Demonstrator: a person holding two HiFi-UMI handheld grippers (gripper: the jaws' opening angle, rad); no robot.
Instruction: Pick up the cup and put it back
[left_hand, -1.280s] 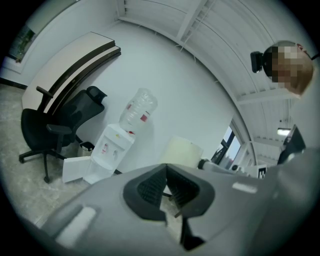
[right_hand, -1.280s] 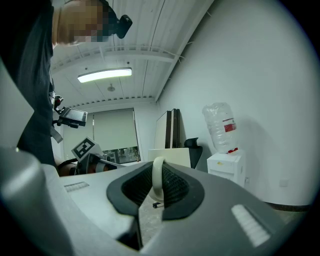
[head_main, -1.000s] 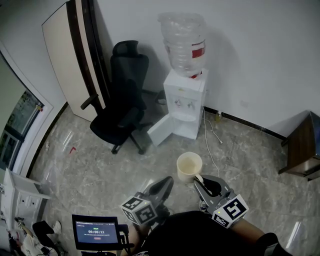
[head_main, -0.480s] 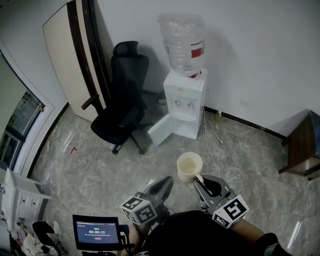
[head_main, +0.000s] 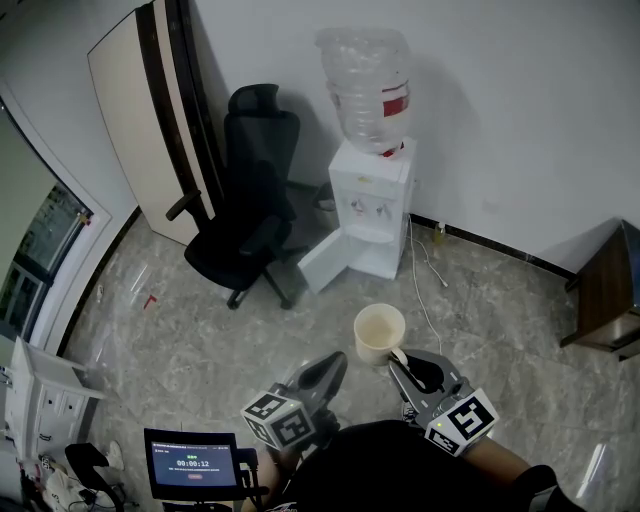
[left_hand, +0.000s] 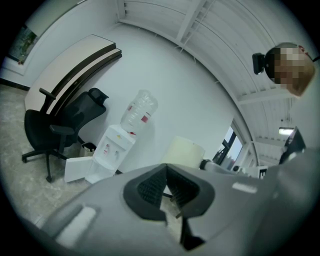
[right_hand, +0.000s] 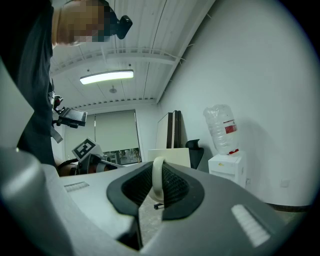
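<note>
A cream cup hangs upright in the air above the marble floor, in front of me. My right gripper is shut on its handle, which stands pinched between the ribbed pads in the right gripper view; the cup's body shows just beyond the jaws. My left gripper is held beside the cup on its left, not touching it. Its fingers meet at the tip with nothing between them. In the left gripper view the cup appears just past the jaws.
A white water dispenser with a bottle on top stands at the far wall, its lower door swung open. A black office chair sits left of it. A wooden cabinet is at the right edge, a small screen at lower left.
</note>
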